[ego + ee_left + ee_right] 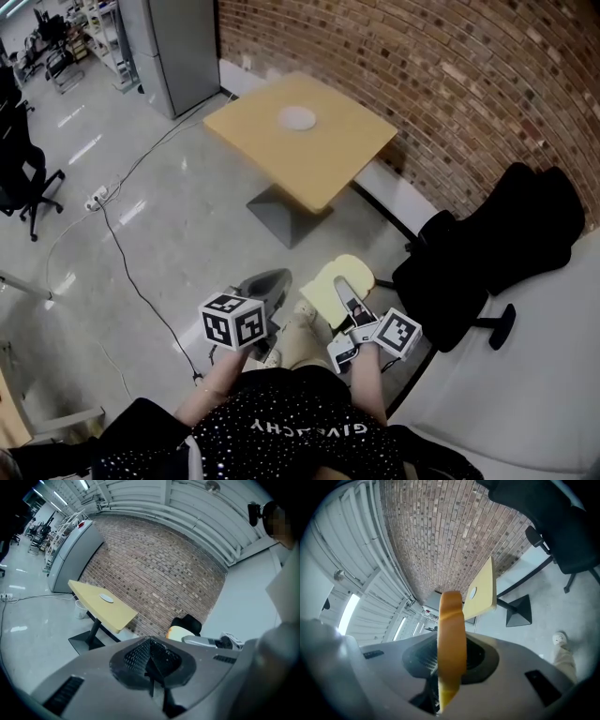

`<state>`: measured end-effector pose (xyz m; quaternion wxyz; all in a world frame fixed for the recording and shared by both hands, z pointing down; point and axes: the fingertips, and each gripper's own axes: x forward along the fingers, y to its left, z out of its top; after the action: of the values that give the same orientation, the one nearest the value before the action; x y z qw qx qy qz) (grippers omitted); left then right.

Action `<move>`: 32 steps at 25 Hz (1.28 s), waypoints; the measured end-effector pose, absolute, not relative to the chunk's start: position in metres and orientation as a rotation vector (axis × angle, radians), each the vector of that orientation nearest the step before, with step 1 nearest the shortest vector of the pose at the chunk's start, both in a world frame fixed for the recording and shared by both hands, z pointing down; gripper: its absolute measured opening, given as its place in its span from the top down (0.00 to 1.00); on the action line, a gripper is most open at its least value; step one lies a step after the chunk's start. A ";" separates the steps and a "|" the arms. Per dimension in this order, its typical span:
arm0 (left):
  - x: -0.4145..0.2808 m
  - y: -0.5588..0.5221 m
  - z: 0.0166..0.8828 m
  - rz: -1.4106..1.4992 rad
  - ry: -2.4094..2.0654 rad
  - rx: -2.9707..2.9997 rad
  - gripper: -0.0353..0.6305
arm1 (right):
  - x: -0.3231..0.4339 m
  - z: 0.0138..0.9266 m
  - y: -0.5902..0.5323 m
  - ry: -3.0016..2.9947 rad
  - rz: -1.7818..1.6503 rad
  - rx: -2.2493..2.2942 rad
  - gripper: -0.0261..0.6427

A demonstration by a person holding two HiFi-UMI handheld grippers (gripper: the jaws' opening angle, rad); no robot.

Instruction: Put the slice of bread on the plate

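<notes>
A pale slice of bread (339, 278) stands on edge between the jaws of my right gripper (350, 298), which is shut on it. In the right gripper view the slice (451, 644) fills the middle, with the pads pressed on both faces. My left gripper (266, 282) hangs beside it at the left, shut with nothing in it; its dark pads (151, 660) meet. Far ahead, a small white plate (297, 118) lies on a yellow square table (323, 164). Both also show in the left gripper view, plate (107, 598) on table (119, 615).
A brick wall (450, 84) runs behind the table. A black office chair draped with dark cloth (502, 239) stands at the right. A grey cabinet (173, 47) is at the back left, a cable (127, 272) crosses the floor, and another chair (23, 178) sits far left.
</notes>
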<state>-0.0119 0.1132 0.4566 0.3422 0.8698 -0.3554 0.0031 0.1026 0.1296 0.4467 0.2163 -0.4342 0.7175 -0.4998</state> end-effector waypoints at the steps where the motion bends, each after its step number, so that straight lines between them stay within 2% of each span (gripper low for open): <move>1: -0.010 0.105 0.459 0.008 -0.930 2.260 0.93 | 0.105 0.450 0.120 1.987 -1.395 -1.203 0.81; 16: 0.034 -0.081 0.454 -0.018 -1.012 2.220 0.93 | 0.137 0.441 -0.069 2.093 -1.427 -1.124 0.81; 32: 0.050 -0.161 0.461 -0.102 -1.162 2.139 0.93 | 0.168 0.452 -0.160 2.166 -1.494 -1.013 0.81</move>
<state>0.0497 -0.1605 0.4614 0.3453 0.8239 -0.4478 -0.0392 0.1679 -0.1605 0.4518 0.1601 -0.3547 0.7583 -0.5231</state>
